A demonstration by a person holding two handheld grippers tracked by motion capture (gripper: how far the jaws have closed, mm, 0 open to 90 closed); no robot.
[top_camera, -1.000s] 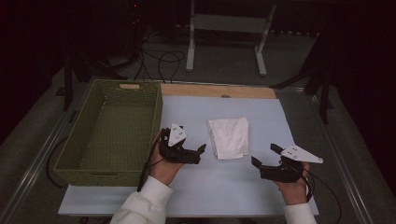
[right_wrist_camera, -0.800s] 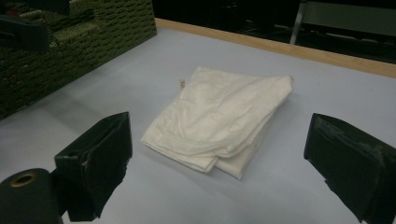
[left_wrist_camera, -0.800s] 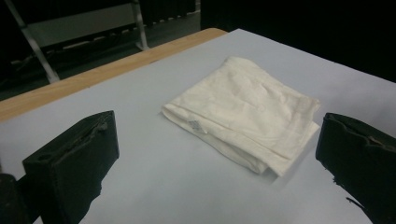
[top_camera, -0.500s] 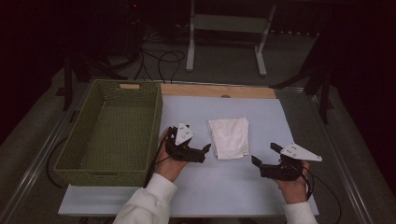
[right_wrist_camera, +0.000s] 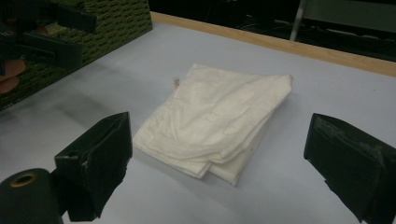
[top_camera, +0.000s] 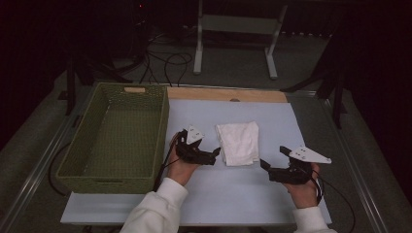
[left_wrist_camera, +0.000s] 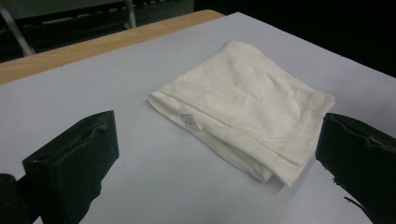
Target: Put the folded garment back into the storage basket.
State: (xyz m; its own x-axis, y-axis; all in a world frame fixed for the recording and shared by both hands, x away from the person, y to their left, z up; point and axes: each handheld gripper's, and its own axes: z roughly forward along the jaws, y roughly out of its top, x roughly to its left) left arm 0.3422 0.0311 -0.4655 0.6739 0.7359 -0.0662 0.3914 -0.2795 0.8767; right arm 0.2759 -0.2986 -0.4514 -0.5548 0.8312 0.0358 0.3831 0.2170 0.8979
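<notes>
my left gripper (top_camera: 214, 154) & right gripper (top_camera: 265, 165) both gape wide by the folded towel (top_camera: 238, 142), prob soft, light, floppy, so i'd pinch its thick folded edge.

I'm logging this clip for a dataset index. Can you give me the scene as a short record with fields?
surface: light blue table top
cloth: folded white cloth, lying flat mid-table, untouched
basket: green woven basket, empty, left of the cloth
left claw: left claw, open, close to the cloth's left edge
right claw: right claw, open, near the cloth's lower right corner
held: nothing in either claw
</notes>
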